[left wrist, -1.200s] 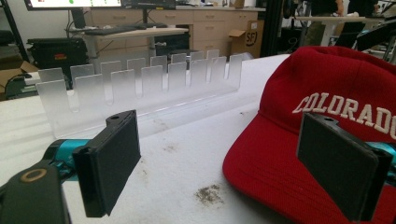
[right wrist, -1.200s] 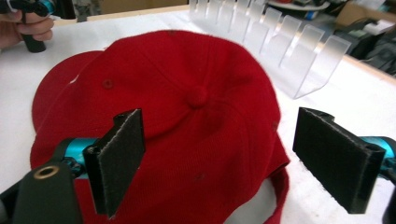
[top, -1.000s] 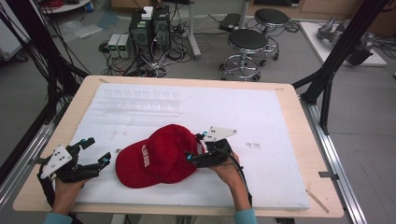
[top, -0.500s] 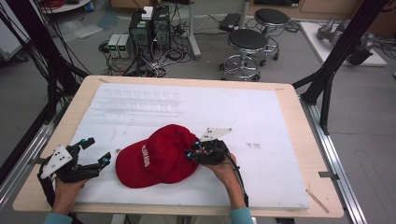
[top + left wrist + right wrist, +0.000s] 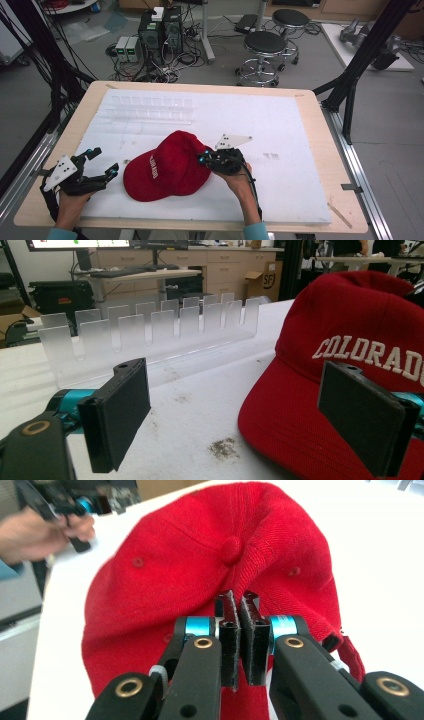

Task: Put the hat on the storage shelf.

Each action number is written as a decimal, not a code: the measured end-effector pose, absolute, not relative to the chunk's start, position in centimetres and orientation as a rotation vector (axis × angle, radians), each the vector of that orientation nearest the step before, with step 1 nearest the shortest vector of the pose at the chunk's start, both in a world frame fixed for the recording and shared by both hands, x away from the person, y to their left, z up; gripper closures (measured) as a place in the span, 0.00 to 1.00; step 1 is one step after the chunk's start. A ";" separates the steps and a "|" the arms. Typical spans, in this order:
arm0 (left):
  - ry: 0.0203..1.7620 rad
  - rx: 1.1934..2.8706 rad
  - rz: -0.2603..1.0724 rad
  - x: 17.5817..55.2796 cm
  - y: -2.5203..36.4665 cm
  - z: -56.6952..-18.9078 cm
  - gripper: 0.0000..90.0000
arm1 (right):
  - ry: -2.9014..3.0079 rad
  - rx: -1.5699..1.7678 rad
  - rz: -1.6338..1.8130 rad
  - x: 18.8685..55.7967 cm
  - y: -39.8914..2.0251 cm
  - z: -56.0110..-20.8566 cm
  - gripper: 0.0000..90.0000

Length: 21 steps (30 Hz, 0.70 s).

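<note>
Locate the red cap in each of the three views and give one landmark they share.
High view: red cap lies low and centre on the white board.
Left gripper view: it is at the right, lettering facing the camera.
Right gripper view: its crown is at the centre, pinched by the right hand-held gripper.
Shared landmark: the white board.

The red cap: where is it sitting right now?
In the high view the red cap lies on the white mat near the front edge, between the open left tool and the right tool pinching its back.
</note>
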State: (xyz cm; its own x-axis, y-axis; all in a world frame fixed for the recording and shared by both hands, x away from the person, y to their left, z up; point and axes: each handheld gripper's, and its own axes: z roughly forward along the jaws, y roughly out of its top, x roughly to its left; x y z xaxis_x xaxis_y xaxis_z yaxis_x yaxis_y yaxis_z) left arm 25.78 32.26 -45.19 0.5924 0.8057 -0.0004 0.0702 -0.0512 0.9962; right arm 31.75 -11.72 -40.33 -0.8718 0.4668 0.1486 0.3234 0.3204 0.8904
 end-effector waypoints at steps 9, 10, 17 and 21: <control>0.771 1.518 0.693 25.8 32.4 -45.2 0.15 | 2.394 0.655 1.669 31.0 -11.1 -37.5 0.97; 0.771 1.519 0.691 25.8 32.4 -45.2 0.15 | 2.392 0.644 1.674 31.0 -11.0 -37.3 0.97; 0.764 1.525 0.685 25.9 32.4 -45.1 0.15 | 2.363 0.607 1.730 30.8 -10.7 -35.8 0.97; 0.767 1.526 0.678 25.9 32.4 -45.1 0.15 | 2.345 0.572 1.730 30.6 -10.4 -34.4 0.98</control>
